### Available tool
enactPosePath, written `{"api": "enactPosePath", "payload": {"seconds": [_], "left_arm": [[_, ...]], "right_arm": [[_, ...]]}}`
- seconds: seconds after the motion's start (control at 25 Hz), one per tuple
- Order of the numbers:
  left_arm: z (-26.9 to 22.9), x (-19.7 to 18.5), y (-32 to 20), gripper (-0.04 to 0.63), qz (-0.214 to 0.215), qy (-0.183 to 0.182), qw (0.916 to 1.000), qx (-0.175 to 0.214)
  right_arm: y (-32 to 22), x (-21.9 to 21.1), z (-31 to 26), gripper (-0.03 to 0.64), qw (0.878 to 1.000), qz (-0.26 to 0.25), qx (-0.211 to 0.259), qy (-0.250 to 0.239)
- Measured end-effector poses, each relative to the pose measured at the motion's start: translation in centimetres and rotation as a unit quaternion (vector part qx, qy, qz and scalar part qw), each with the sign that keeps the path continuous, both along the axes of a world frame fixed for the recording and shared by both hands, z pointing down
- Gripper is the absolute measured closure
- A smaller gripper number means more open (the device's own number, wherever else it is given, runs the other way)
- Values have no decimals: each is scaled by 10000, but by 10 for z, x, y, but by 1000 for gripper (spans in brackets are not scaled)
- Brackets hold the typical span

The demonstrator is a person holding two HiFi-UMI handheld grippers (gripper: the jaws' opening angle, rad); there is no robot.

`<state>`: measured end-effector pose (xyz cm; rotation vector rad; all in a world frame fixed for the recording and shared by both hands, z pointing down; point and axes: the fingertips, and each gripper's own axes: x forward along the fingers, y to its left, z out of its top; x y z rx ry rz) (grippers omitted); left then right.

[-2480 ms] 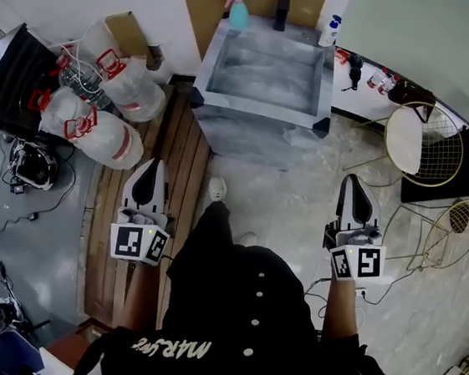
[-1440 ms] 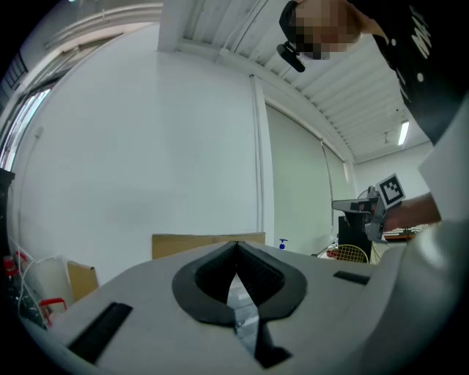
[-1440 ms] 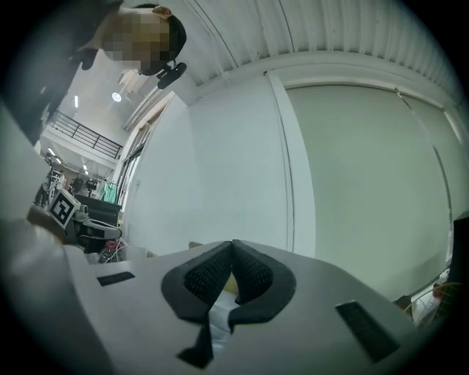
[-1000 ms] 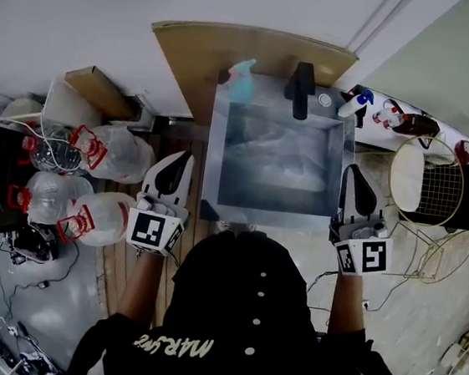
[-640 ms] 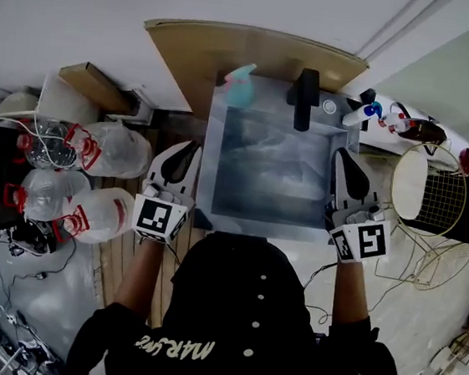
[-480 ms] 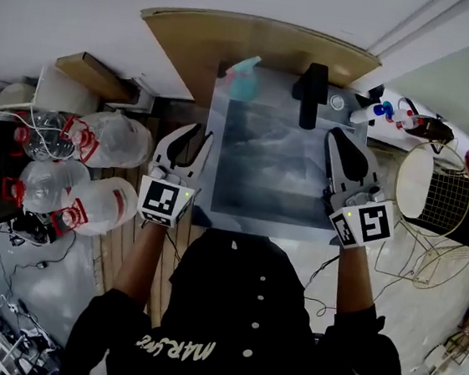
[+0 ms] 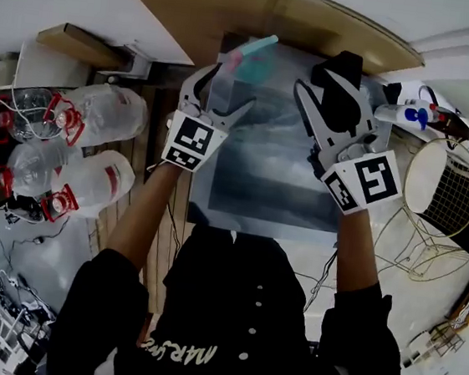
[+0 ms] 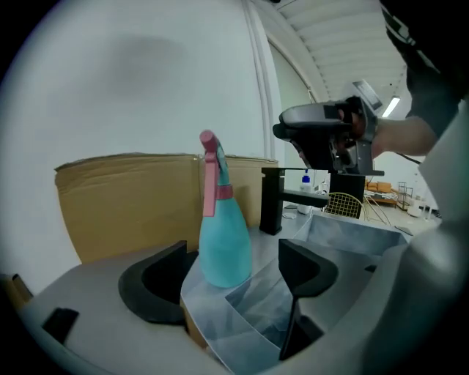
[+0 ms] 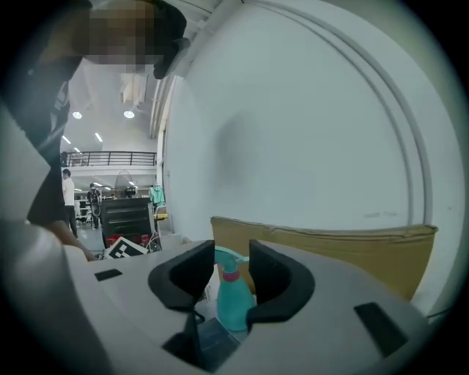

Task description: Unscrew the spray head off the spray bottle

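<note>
Your left tool [image 8: 234, 256] and right tool [image 9: 229, 256], jaws just opening and gripping nothing, both aim at the spray bottle [image 8: 223, 242] upright on the sink's [image 7: 260, 185] far-left corner. Its spray head [image 8: 212, 172] is on, so all the unscrewing remains.

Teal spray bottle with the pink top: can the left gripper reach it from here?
Probably yes. The left gripper has jaws that have just been opening and now stand wide. The teal plastic spray bottle stands upright straight ahead, framed by them but untouched, with nothing in the way.
</note>
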<state>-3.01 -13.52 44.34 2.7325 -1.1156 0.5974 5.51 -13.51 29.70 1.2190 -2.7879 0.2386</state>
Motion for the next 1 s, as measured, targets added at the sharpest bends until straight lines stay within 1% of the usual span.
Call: {"api": "enactPosePath", "payload": {"seconds": [0.12,0.24,0.36,0.48,0.56,0.72,0.88,1.0], "left_arm": [[15,12,-19,207,23,2,9999,-160],[29,19,-34,199,128,-113,9995,-261],[42,21,-44,195,106,-232,9991,-337],[50,23,-51,195,49,-299,9986,-441],[52,25,-55,196,42,-346,9985,-428],[51,25,-58,213,-78,-341,9989,-315],[51,25,-58,215,-307,-455,9982,-254],[56,24,-55,216,-494,-540,9969,-294]], "right_arm": [[-10,-15,9,445,9997,-173,-116,-83],[-24,-34,8,434,9995,-281,-121,-20],[-38,-50,6,416,9994,-330,-122,-8],[-44,-65,16,389,9987,-440,-217,119],[-45,-70,23,368,9982,-460,-285,246],[-45,-76,30,310,9979,-351,-404,355],[-40,-87,37,282,9970,-239,-469,563],[-41,-87,47,272,9958,173,-507,738]]}}
